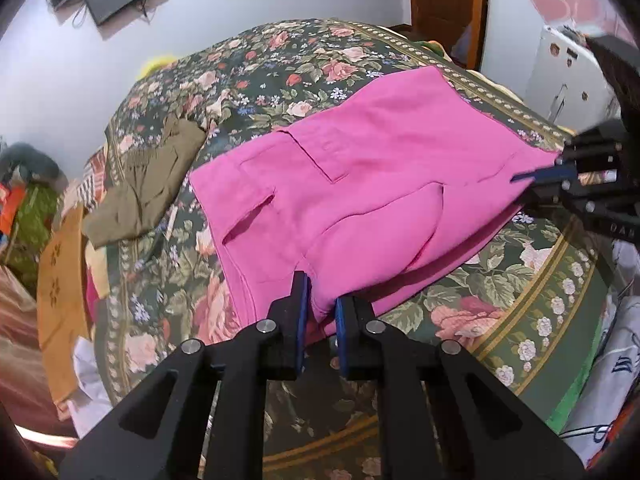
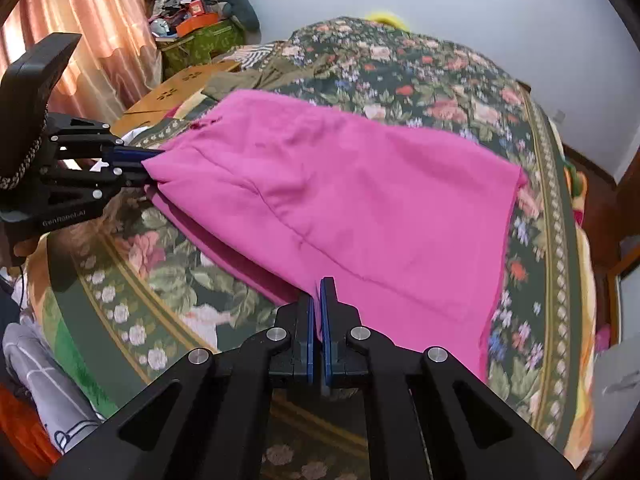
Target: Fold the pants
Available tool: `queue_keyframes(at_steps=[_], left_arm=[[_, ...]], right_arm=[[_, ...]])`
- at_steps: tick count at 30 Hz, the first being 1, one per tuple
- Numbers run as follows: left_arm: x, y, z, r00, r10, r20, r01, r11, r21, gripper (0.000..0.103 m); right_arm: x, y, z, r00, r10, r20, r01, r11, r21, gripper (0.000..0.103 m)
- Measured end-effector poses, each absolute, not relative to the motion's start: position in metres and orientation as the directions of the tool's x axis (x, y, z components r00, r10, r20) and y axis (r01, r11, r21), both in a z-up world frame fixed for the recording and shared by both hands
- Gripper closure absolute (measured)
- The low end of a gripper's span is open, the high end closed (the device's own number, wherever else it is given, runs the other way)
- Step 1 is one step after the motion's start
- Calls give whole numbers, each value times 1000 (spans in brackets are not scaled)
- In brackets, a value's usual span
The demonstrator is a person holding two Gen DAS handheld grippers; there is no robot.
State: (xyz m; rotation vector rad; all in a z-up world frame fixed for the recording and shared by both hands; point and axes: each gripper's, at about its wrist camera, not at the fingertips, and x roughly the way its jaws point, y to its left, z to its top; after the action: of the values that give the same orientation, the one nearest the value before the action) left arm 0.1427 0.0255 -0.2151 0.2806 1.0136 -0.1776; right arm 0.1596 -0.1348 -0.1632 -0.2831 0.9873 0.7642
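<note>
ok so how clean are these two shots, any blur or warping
Left wrist view: pink pants mostly sharp, right gripper smeared, bed bulges from fisheye. Right wrist view: pants soft at the far edge, curtain glowing with backlight, corners dark.

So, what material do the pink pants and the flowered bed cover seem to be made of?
The pink pants look like a thin matte woven cloth, perhaps cotton or linen: flat seams, soft creases, no shine. The flowered bed cover looks like a thicker printed blanket with a soft, slightly fuzzy face, though blur leaves this uncertain.
</note>
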Motion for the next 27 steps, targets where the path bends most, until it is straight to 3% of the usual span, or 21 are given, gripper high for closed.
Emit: queue_keyframes(at_steps=[3, 14, 19, 27], left_arm=[[139, 35, -210, 497, -58, -866, 260, 962, 85, 85], [129, 57, -166, 560, -93, -823, 183, 983, 14, 85], [156, 54, -175, 523, -147, -840, 147, 986, -81, 85], [156, 56, -217, 473, -144, -869, 118, 988, -100, 81]], right_arm=[[157, -139, -160, 312, 440, -842, -678, 724, 127, 100], [172, -150, -121, 320, 538, -780, -609, 748, 266, 98], [181, -128, -135, 288, 547, -786, -596, 745, 300, 73], [179, -135, -177, 235, 507, -829, -574, 761, 302, 73]])
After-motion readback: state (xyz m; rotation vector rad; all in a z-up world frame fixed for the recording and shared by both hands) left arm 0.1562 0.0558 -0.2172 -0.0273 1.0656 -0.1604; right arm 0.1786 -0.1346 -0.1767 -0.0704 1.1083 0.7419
